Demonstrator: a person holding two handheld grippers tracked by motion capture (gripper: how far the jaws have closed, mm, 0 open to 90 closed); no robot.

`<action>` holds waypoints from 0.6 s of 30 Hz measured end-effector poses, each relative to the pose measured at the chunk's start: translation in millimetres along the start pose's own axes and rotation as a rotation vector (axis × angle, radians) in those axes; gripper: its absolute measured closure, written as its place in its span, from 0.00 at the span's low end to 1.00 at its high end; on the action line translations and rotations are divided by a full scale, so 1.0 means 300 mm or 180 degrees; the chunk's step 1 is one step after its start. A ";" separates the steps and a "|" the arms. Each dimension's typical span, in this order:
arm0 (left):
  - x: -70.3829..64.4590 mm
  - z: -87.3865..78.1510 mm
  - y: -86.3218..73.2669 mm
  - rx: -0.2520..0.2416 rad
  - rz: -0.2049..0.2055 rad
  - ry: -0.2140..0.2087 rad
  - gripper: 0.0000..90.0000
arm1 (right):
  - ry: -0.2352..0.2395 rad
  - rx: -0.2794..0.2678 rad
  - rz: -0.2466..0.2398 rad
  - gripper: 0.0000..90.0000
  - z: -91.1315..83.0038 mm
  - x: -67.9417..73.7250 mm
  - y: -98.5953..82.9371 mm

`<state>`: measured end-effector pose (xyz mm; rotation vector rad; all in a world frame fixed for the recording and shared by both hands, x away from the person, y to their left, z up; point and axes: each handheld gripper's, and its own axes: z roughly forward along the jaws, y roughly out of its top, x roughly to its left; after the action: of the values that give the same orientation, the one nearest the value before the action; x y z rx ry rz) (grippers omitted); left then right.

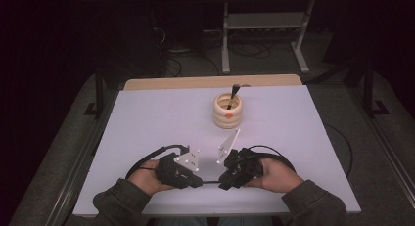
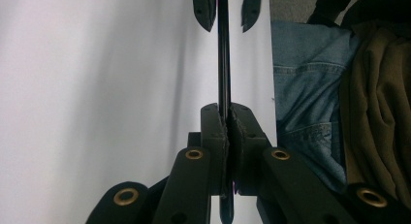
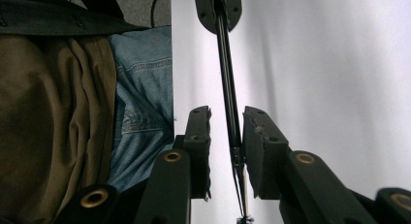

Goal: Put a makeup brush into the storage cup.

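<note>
Up close, at the near edge of the white table (image 1: 147,118), a person's two hands hold a gripper each w/ a thin black rod (image 1: 211,181) strung between them, level and just above the tabletop. Left gripper (image 1: 198,182), in the left hand (image 1: 147,176), has its jaws pressed tight together on one end of the rod; in the left gripper view the rod (image 2: 223,54) runs straight out from the clamped pads toward the other gripper's tips at the top of frame. Right gripper (image 1: 224,183), in the right hand (image 1: 274,174), has its jaws parted a little: in the right gripper view the rod (image 3: 228,73) passes between the two pads w/ a gap on the left side, and lies close against the right pad; whether it touches that pad can't be told. Olive sleeves (image 1: 122,199) and blue jeans (image 2: 303,88) sit just behind the table edge. A grey three-cornered plate tops each gripper. Farther back, near the table's center-rear, stands a pale ribbed wooden pot (image 1: 228,110) w/ an orange dot on its front and a dark-handled tool (image 1: 233,94) leaning inside, well apart from both grippers. Beyond the table: dark floor, cables, a grey metal stand (image 1: 264,25).
</note>
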<state>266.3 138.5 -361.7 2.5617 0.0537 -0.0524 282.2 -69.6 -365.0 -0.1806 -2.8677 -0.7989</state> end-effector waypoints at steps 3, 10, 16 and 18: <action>0.001 -0.003 -0.003 -0.0013 0.0011 -0.0007 0.95 | -0.0018 -0.0030 -0.0010 0.90 -0.004 -0.004 -0.003; -0.003 0.009 0.008 0.0037 -0.0060 0.0038 0.86 | 0.0047 0.0095 -0.0130 0.94 -0.002 0.004 0.012; -0.006 0.018 0.013 0.0069 -0.0039 -0.0014 0.93 | 0.0007 0.0193 -0.0203 0.94 -0.013 0.017 0.047; -0.007 0.014 0.008 0.0028 -0.0046 -0.0003 0.94 | -0.0031 0.0148 -0.0239 0.93 -0.020 0.016 0.048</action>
<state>264.2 134.0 -363.7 2.5702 0.0718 -0.0594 280.3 -60.0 -351.7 -0.0717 -2.9146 -0.7454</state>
